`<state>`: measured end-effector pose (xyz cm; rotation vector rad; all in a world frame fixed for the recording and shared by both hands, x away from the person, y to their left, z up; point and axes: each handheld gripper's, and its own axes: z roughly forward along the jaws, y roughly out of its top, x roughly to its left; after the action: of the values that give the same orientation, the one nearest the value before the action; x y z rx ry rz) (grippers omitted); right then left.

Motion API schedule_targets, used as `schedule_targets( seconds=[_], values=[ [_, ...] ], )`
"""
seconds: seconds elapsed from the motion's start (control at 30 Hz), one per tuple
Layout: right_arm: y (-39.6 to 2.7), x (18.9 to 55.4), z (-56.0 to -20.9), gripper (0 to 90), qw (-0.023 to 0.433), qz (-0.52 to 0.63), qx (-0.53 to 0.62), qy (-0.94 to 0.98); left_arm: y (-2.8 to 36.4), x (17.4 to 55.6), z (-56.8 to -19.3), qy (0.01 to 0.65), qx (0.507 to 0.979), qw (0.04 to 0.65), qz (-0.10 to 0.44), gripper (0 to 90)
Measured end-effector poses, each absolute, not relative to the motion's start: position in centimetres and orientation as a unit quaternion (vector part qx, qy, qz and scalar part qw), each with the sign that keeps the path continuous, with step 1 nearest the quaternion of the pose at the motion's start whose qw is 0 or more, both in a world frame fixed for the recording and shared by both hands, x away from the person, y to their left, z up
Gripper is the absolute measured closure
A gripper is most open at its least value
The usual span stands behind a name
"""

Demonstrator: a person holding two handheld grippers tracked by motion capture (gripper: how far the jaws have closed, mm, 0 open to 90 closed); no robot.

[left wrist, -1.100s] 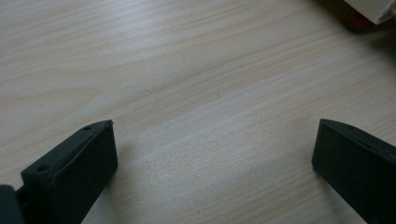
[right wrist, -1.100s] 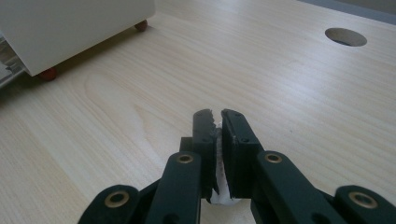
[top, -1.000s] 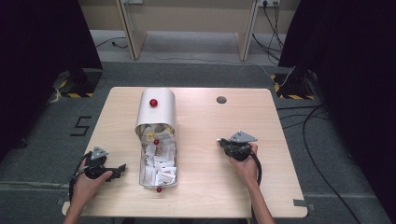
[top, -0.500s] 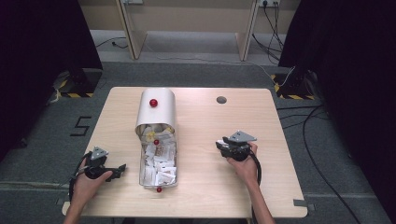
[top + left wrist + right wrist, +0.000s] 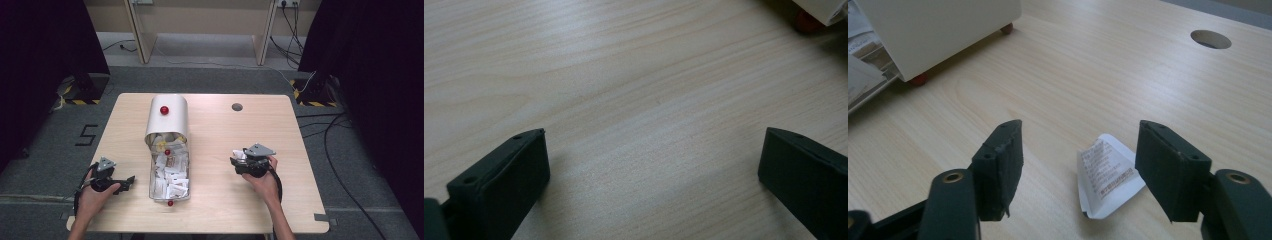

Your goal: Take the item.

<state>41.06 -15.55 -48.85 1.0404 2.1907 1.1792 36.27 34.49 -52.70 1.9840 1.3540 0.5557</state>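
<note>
Resting on the table (image 5: 300,150), both grippers are sitting with jaws spread wide.
The right gripper (image 5: 1078,155) is straddling a white packet (image 5: 1105,175) lying flat; the left gripper (image 5: 651,160) is gaping over bare wood beside the packet-filled box (image 5: 170,175).

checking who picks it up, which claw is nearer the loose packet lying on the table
Right. The right claw sits open directly over the packet, which lies between its jaws. The left claw is across the table, beyond the tray of packets.
</note>
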Motion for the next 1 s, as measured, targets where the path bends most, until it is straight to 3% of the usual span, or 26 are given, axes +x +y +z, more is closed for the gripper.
schedule_targets(
  seconds=[1.0],
  values=[
    [-16.9, 36.8, -48.5, 30.2, 0.217, 0.427, 0.384, 0.789, 34.5, 36.3, -52.7, 0.518, 0.759, 0.332, 0.213, 0.0]
  ],
)
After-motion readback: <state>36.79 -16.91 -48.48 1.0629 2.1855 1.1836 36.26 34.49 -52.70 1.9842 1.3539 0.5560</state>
